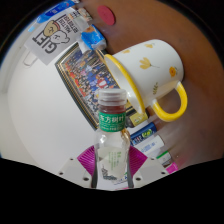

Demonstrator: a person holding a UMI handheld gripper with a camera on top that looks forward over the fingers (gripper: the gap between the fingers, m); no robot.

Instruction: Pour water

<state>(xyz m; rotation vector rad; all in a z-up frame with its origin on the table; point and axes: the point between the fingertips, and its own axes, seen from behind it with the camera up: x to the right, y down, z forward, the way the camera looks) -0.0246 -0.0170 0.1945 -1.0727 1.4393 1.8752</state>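
While clamped on the bottle (113,140) by both fingers (88,160), gripper (113,172) keeps it upright, cap on, just short of the mug (150,72), ready for tipping.

Lighting bright and even, diffuse, seemingly from above. White surface (45,120) near overexposed, little texture. Soft, faint shadows beneath the yellow-patterned mug (150,72). Small specular glints on the clear bottle (113,140) body and white cap. Strong fisheye curvature: straight edges bow outward toward the periphery. Centre sharp; rim items slightly soft.
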